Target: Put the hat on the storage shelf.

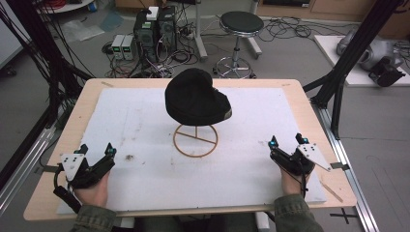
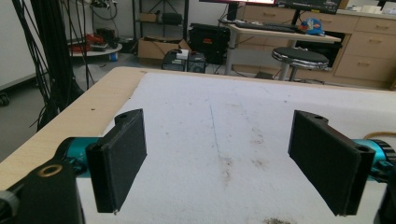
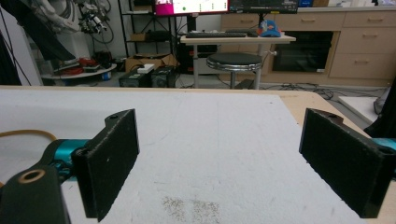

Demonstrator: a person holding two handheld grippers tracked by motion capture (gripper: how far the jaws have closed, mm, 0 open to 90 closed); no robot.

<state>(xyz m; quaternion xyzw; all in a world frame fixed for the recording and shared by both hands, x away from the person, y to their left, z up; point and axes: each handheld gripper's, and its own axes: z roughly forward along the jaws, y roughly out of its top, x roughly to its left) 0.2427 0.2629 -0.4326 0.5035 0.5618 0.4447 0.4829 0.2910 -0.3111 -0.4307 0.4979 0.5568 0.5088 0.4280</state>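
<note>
A black cap [image 1: 196, 98] sits on top of a thin wire stand whose round base ring [image 1: 195, 140] lies on the white mat [image 1: 145, 121] in the table's middle. My left gripper [image 1: 96, 151] rests near the front left of the mat, jaws wide apart and nothing between them [image 2: 223, 163]. My right gripper [image 1: 287, 141] rests near the front right, also open and empty [image 3: 229, 158]. Both are well short of the cap. An edge of the base ring [image 3: 23, 134] curves in at the left of the right gripper view.
The mat covers most of a light wooden table [image 1: 77, 116]. Behind the table stand a black stool [image 1: 241, 24], computer boxes [image 1: 154, 29] and tangled cables on the floor. Black frame posts [image 1: 348, 53] rise at the right.
</note>
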